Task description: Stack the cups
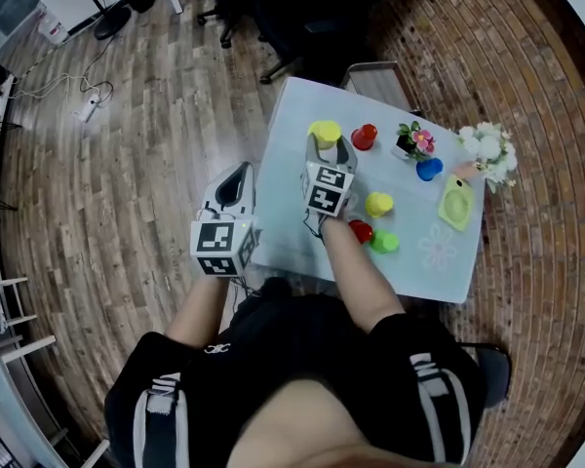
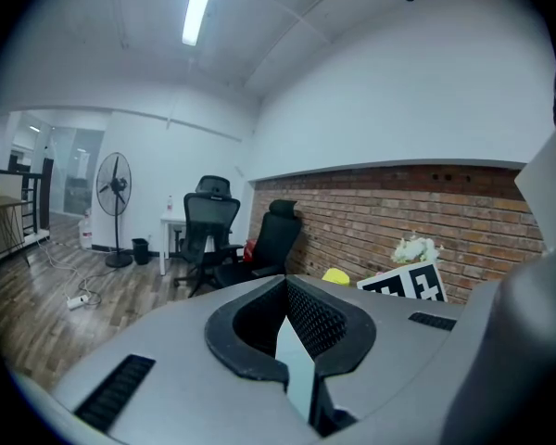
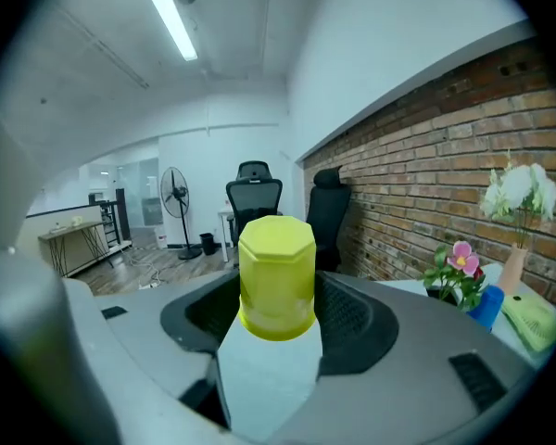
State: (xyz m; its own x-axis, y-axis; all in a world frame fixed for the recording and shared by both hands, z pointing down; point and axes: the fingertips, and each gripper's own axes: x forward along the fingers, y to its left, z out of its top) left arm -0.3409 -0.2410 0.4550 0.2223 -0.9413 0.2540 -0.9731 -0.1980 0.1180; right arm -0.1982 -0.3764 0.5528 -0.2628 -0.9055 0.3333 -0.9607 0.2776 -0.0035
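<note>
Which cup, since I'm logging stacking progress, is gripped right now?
The yellow cup clamped in the right gripper. The second yellow cup, two red cups, blue cup and green cup stand loose on the table.

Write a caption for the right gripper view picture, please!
The right tongs grip a yellow cup, with pink flowers beside a brick wall.

The yellow cup point(image 3: 276, 272) looks like smooth, faintly glossy plastic. The right gripper point(image 3: 280, 315) holding it is matt grey plastic with ribbed black pads point(image 3: 347, 318). The table point(image 1: 292, 237) has a smooth pale top; around the table are a wood-plank floor point(image 1: 156, 115) and a rough brick wall point(image 1: 536, 76).
</note>
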